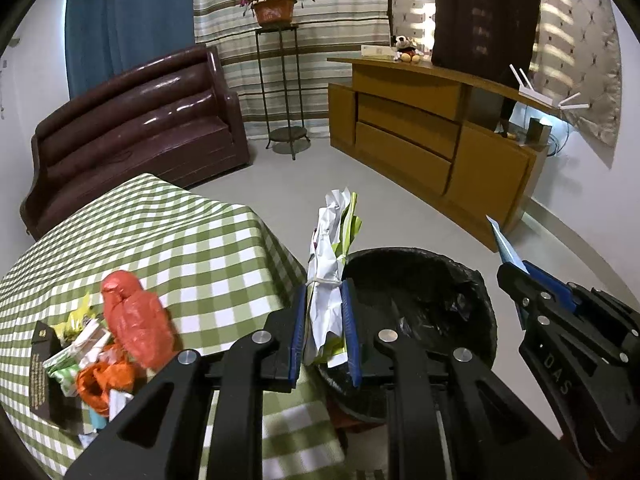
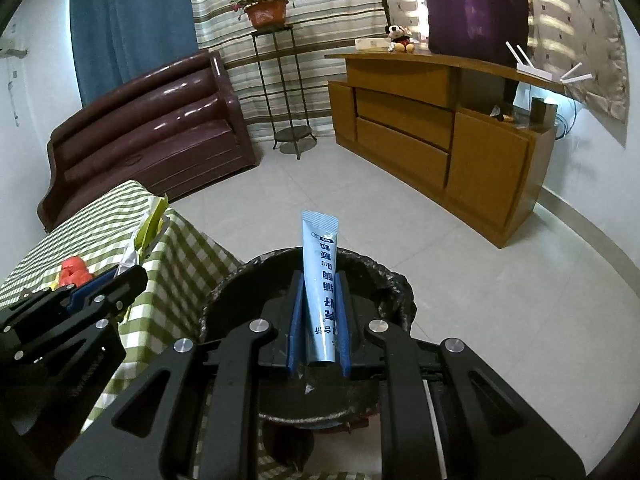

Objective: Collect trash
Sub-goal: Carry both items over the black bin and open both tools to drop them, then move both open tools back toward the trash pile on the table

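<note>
Mid-drop over the black bin point(image 2: 394, 280): left hand-held gripper point(image 1: 325, 334) clenching a paper bundle point(image 1: 332, 264), right hand-held gripper point(image 2: 319, 326) clenching a blue tube point(image 2: 320, 280); next, unclenching both, then fetching remaining litter point(image 1: 120, 336) at nine o'clock on the counter point(image 1: 192, 240).

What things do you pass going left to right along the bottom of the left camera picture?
Trash pile on the checked table → red plastic bag → paper bundle in the left gripper → black bin → right gripper.
</note>
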Demonstrator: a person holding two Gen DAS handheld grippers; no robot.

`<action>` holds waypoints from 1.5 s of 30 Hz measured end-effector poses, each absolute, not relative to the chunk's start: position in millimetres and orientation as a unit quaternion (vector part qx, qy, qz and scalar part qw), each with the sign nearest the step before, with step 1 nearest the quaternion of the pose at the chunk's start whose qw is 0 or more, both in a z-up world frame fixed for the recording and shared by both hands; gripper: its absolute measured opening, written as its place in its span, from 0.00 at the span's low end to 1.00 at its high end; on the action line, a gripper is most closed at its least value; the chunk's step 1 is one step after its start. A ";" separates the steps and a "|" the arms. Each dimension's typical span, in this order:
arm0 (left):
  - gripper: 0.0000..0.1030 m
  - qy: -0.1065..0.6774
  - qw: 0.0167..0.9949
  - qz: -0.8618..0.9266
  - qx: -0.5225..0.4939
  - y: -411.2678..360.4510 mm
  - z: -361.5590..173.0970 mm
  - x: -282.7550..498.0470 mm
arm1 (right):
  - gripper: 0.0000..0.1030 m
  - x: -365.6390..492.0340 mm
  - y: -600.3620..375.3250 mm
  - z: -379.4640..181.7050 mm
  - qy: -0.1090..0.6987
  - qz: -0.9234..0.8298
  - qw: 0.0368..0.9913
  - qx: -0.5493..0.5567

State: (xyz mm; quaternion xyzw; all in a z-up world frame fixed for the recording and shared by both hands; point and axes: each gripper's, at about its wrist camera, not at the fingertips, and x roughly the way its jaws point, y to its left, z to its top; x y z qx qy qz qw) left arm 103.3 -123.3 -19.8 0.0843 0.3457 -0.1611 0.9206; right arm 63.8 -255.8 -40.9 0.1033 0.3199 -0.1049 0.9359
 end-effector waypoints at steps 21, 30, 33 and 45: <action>0.47 0.367 0.914 -0.142 0.095 -135.2 -35.3 127.5 | 0.35 86.4 -274.1 -61.5 0.330 -0.110 0.930 0.120; 0.54 0.361 0.918 -0.138 0.086 -129.0 -25.8 122.7 | 0.45 78.2 -274.3 -50.8 0.325 -0.126 0.930 0.114; 0.60 0.357 0.920 -0.139 0.082 -123.2 -19.0 116.6 | 0.59 71.9 -272.4 -44.6 0.317 -0.136 0.932 0.112; 0.73 0.345 0.928 -0.117 0.077 -73.0 4.3 77.3 | 0.75 46.6 -238.0 -29.2 0.318 -0.116 0.936 0.098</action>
